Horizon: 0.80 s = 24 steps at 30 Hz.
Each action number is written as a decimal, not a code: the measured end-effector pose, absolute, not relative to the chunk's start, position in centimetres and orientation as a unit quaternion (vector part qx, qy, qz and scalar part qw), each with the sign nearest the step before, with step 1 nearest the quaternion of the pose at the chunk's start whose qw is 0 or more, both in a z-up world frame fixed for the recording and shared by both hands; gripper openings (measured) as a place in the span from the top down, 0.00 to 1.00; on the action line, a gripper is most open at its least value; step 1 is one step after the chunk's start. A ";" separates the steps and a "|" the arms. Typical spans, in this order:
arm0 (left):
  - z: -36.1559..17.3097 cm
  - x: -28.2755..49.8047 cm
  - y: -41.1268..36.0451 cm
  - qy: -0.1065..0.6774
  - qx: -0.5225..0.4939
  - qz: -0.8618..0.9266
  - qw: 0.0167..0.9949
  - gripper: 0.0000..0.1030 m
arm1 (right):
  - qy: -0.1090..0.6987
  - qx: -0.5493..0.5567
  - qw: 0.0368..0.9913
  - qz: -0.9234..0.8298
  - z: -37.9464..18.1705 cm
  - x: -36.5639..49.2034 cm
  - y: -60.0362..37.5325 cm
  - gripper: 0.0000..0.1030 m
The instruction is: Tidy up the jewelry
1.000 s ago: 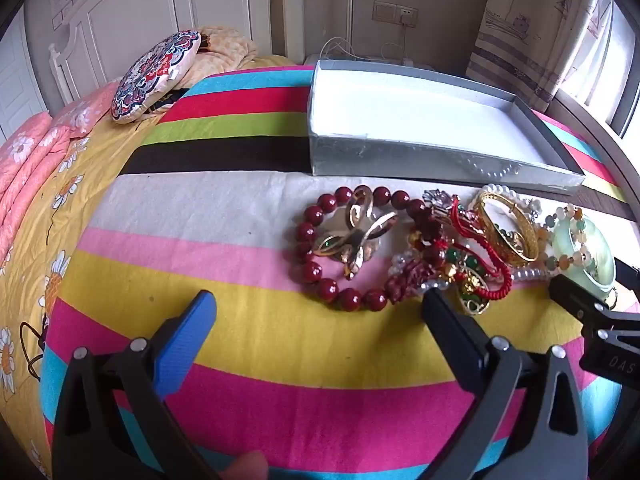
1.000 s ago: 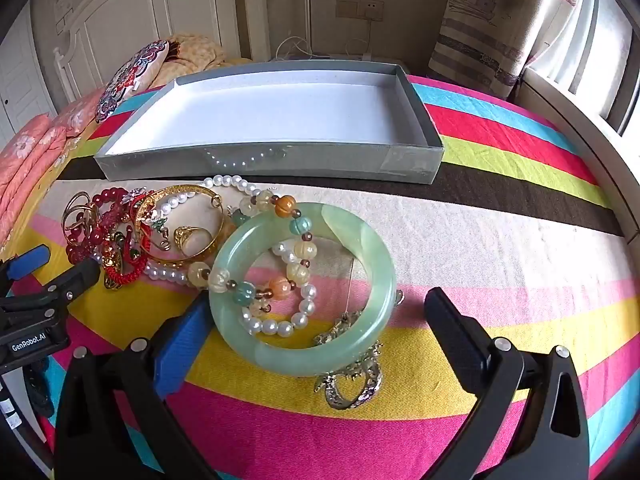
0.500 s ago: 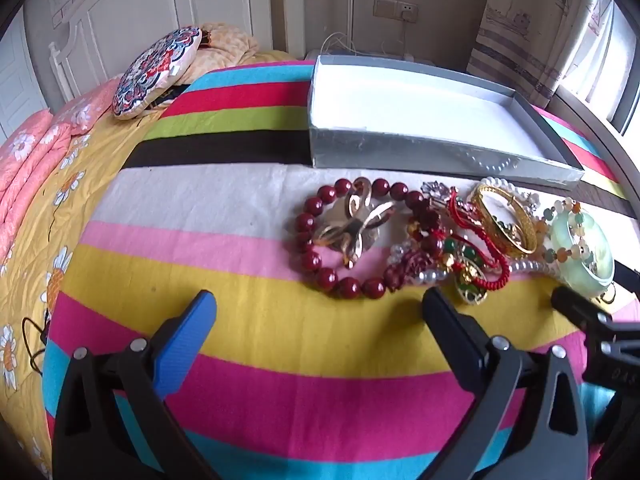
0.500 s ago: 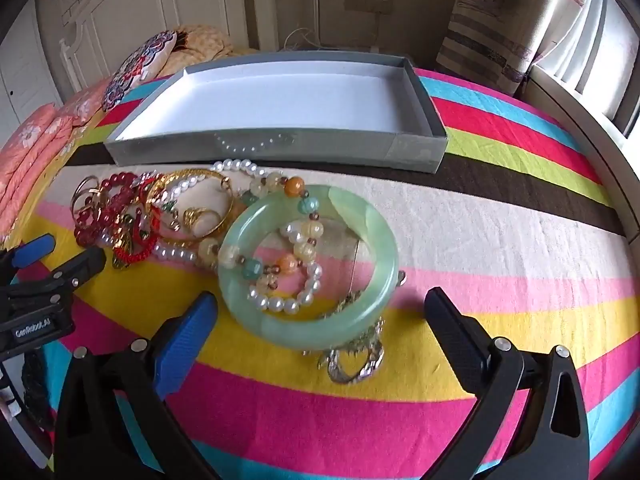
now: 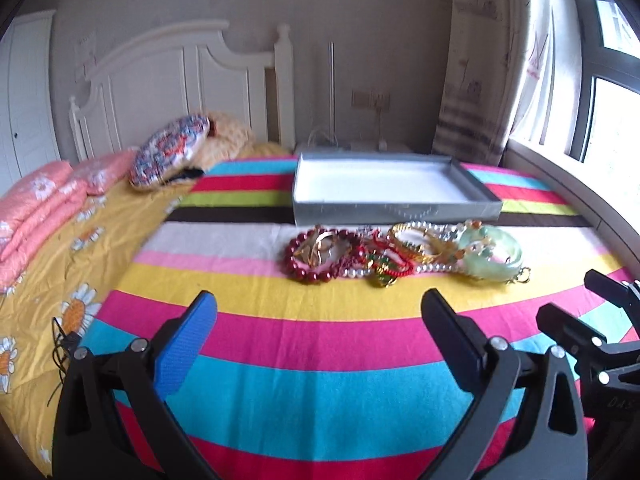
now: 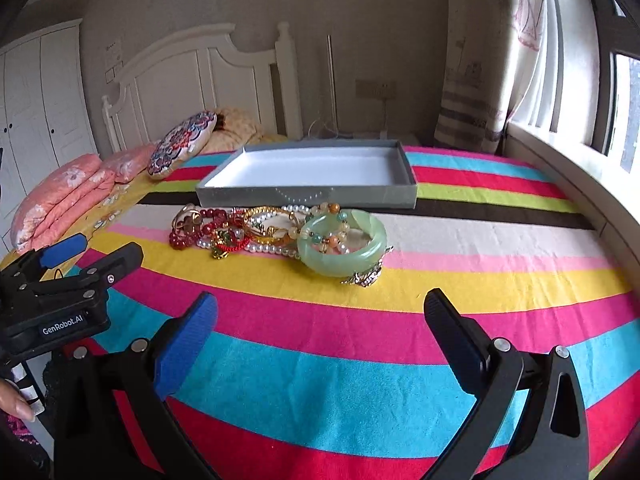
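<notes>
Hovering: left gripper [image 5: 320, 320], right gripper [image 6: 322, 322], fingers wide (empty), short of jewelry [image 6: 280, 232].

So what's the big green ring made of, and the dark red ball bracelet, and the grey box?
The green bangle looks like jade or glass: pale, cloudy, see-through and glossy. The dark red bead bracelet has round shiny beads, maybe polished wood, stone or plastic; I can't tell which. The grey tray looks like cardboard, with thin flat matte walls and a white lining.
</notes>
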State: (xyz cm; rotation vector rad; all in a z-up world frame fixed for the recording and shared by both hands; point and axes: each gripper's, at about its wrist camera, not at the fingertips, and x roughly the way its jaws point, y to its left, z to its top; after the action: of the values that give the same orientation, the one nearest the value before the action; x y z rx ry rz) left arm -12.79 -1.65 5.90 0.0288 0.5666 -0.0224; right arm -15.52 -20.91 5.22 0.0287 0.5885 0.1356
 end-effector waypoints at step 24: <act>7.9 -15.7 -2.6 0.226 0.012 -0.006 0.974 0.02 | 0.204 0.019 0.978 0.035 7.9 -18.6 -21.4 0.04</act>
State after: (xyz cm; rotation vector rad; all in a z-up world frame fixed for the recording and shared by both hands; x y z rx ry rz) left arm -15.74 -2.61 7.90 0.0248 0.4555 -0.0113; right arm -18.57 -21.43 7.92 0.0379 0.4116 0.0714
